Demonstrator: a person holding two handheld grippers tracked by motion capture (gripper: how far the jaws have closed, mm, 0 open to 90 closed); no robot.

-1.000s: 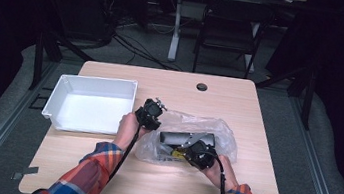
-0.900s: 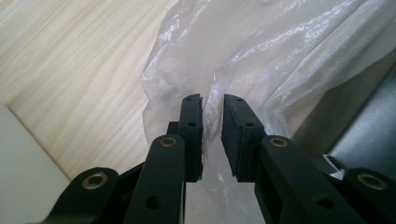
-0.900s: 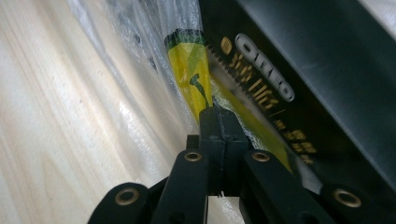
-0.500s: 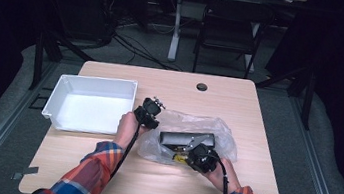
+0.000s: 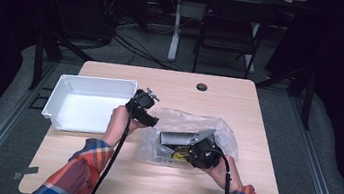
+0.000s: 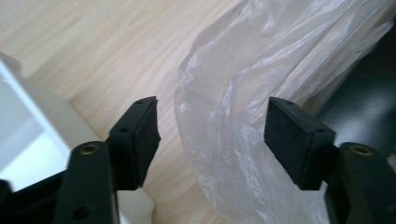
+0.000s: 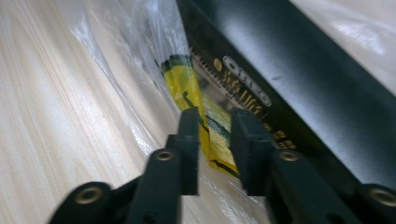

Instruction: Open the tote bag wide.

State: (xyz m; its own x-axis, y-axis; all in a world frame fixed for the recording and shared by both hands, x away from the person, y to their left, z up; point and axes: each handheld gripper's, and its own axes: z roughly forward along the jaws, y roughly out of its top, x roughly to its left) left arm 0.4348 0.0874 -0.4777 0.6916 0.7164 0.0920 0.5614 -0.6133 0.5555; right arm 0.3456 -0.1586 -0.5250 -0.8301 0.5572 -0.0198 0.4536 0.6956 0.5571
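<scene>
Emptying the bag: contents still inside, both grips just released

Resting on the wooden table (image 5: 268,119), beside the white tray (image 5: 58,104), the clear plastic bag (image 5: 184,121) still holds its load: a long dark box (image 5: 182,138) and a yellow packet (image 5: 181,154) tucked under it. Nothing lies in the tray. By that layout the unpacking is judged barely begun.

The left gripper (image 5: 149,121) hangs above the bag's tray-side edge. Its jaws have just been opening and stand wide; the left gripper view shows a fold of film between the pads without either pressing it.

The right gripper (image 5: 192,152) sits low at the bag's near side. Its jaws have just been opening a little; in the right gripper view the yellow packet (image 7: 187,88) lies in the narrow gap, behind film, not visibly pinched.

Remaining: re-grip, free the box and packet, move them out.
</scene>
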